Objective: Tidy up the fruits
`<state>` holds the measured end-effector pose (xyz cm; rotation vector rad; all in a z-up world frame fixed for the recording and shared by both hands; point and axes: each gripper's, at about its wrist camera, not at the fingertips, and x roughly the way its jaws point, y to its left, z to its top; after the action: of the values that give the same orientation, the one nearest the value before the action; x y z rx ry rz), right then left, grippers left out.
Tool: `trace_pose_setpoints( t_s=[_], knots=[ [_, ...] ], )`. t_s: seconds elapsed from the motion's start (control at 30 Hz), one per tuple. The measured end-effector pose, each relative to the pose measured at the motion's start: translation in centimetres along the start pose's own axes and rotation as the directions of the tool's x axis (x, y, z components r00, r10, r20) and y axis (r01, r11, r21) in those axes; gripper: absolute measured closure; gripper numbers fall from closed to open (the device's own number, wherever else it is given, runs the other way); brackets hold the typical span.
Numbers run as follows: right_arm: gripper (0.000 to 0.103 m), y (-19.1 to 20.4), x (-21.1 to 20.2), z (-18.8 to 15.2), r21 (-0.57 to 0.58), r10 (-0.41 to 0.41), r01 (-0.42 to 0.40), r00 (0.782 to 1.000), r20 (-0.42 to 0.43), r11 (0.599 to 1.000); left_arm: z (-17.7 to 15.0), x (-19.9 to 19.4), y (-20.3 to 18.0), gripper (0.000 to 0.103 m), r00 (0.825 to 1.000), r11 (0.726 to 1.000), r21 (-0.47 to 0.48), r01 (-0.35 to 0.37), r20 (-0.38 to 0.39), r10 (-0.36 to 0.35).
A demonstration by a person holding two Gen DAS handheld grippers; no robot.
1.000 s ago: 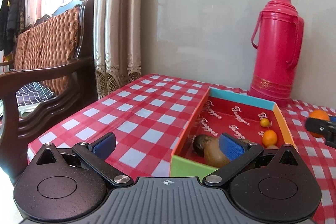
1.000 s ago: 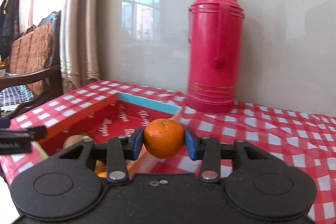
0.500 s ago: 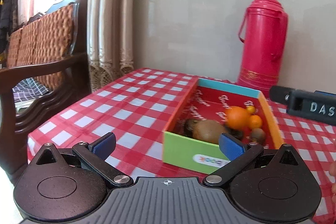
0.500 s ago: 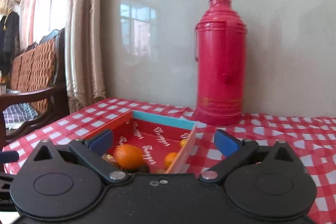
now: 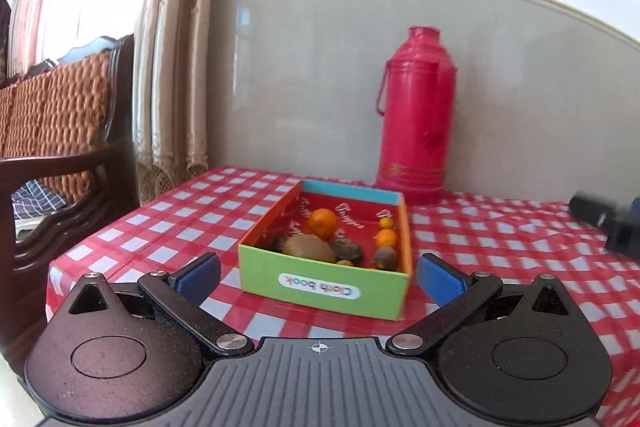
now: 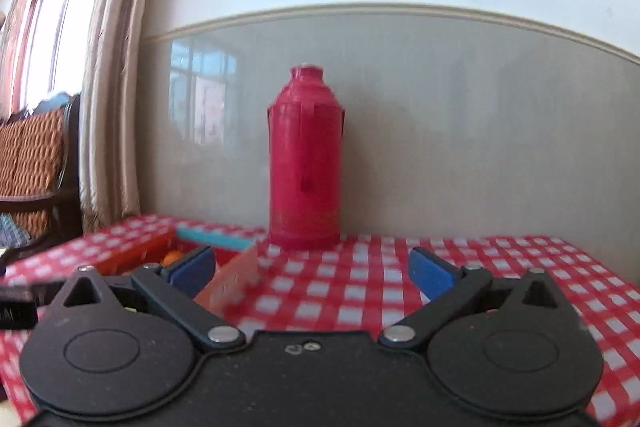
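Note:
A colourful box (image 5: 320, 283) with a green front and red inside stands on the checked table. It holds a large orange (image 5: 323, 223), two small oranges (image 5: 386, 237), a brown kiwi (image 5: 310, 247) and other dark fruits. My left gripper (image 5: 318, 277) is open and empty, pulled back in front of the box. My right gripper (image 6: 310, 273) is open and empty, to the right of the box (image 6: 236, 273), which is blurred in that view. An orange fruit (image 6: 172, 258) peeks out behind its left finger.
A tall pink thermos (image 5: 414, 115) stands at the back by the wall, also in the right wrist view (image 6: 306, 159). A wooden chair (image 5: 60, 147) and curtains are left of the table. The right gripper's body (image 5: 612, 223) shows at the right edge.
The right gripper opened and let the large orange go into the box, then drew back to the right. The left gripper pulled back from over the box.

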<state>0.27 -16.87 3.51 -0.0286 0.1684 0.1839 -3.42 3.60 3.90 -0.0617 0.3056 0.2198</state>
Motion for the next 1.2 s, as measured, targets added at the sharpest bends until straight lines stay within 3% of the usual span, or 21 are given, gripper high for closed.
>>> trace_pose_setpoints(
  t_s=[0.27,0.5,0.63,1.2],
  knots=[
    [0.006,0.6,-3.8,-2.0,-0.081,0.004,-0.007,0.999,-0.032,0.997,-1.6,-4.3,-1.5,0.000,1.000,0.994,0.107,0.022,0.019,-0.024],
    [0.006,-0.4,-6.5,-2.8,-0.051,0.005,-0.007,1.000,-0.030,0.999,-2.1,-5.5,-1.5,0.000,0.998,0.995,0.094,0.033,0.055,-0.038],
    [0.006,-0.4,-6.1,-3.0,-0.049,-0.003,0.001,0.999,-0.044,0.999,-2.3,-4.8,-2.0,0.000,1.000,0.995,0.101,0.011,0.027,-0.014],
    [0.006,0.1,-6.1,-3.0,-0.059,-0.007,0.005,0.999,-0.044,0.998,-2.5,-5.3,-1.3,0.000,0.999,0.999,0.043,0.006,0.043,-0.008]
  ],
)
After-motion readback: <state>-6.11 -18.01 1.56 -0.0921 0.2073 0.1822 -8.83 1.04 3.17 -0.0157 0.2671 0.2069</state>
